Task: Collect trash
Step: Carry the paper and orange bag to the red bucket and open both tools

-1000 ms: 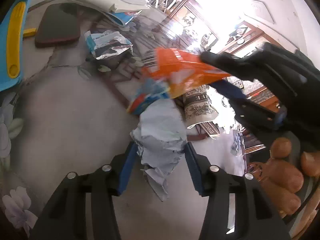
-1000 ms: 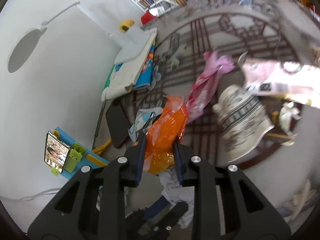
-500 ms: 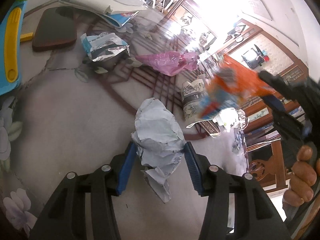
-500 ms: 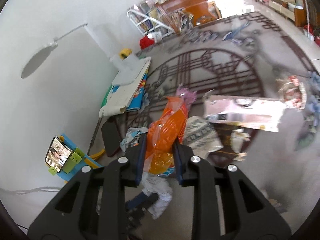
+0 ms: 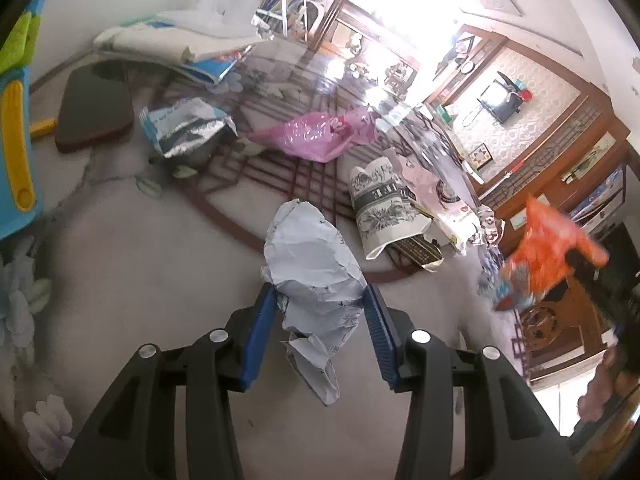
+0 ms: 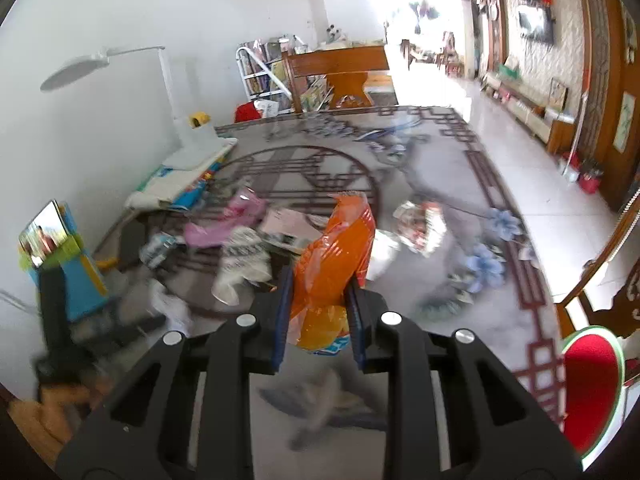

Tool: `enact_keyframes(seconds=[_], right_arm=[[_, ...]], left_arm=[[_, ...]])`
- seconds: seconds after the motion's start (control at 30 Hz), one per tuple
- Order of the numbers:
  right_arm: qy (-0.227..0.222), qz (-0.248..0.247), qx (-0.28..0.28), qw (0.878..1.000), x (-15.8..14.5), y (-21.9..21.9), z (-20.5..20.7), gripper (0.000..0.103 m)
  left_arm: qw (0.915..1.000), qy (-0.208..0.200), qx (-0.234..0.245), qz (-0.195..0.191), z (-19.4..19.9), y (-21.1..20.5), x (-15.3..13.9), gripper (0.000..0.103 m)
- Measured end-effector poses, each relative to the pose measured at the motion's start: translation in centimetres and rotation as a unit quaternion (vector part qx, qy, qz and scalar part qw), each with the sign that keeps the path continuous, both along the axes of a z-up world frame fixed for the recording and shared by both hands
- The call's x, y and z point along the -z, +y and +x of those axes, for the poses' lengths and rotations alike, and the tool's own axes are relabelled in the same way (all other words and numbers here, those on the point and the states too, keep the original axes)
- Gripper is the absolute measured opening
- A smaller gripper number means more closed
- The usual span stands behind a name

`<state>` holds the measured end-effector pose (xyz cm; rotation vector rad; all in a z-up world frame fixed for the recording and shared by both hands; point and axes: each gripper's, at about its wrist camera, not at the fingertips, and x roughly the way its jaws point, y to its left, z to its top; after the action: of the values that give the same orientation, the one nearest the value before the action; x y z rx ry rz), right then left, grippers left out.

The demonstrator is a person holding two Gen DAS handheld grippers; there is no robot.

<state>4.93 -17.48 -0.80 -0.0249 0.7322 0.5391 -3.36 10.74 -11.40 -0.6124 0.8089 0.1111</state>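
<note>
My left gripper [image 5: 320,300] is shut on a crumpled white paper [image 5: 308,252], held above the patterned table. My right gripper [image 6: 318,284] is shut on an orange snack wrapper [image 6: 336,252], held high over the table; the wrapper also shows blurred at the right of the left wrist view [image 5: 548,248]. More trash lies on the table: a pink plastic bag [image 5: 316,136], a silver-blue foil packet [image 5: 184,128], a printed paper cup [image 5: 384,208] on its side and a pale pink flat box [image 5: 436,196].
A dark pad [image 5: 94,108], stacked books and papers [image 5: 168,46] and a blue and yellow toy stand [image 5: 16,140] lie at the table's left. A desk lamp [image 6: 100,64] stands by the wall. A red-seated wooden chair [image 6: 592,376] is at the right.
My right gripper has lifted the orange wrapper up and away to the right, off the trash pile. My left gripper has kept hold of the crumpled paper and tilted slightly upward.
</note>
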Motion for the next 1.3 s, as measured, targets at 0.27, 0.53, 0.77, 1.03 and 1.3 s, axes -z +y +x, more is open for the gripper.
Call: enact_keyframes(seconds=[0.27,0.53,0.77,1.03,1.3], right_arm=[[0.026,0.011,0.013,1.000,1.4,-3.5,0.5,0.025],[0.037,0.052,0.049,0.997,1.1,-6.7,0.9,0.025],[0.049,0.071,0.102,0.991,1.3,-10.8,1.4,0.025],[0.066,0.089,0.187,0.976,1.9,-17.0,1.9,0.025],[0.063,0.109,0.290,0.949,2.2,-24.2,1.7,0.026]], left_arm=[[0.9967,-0.015,0.009,0.079,-0.1,-1.9,-1.9,0.042],[0.9895,-0.073,0.037,0.119,-0.2,-7.0,-6.6,0.042],[0.9845,-0.099,0.096,0.109,2.1,-13.3,-8.8,0.042],[0.9781,-0.094,0.160,0.093,4.1,-20.3,-8.9,0.042],[0.9671,-0.070,0.230,0.081,6.0,-27.3,-7.5,0.042]])
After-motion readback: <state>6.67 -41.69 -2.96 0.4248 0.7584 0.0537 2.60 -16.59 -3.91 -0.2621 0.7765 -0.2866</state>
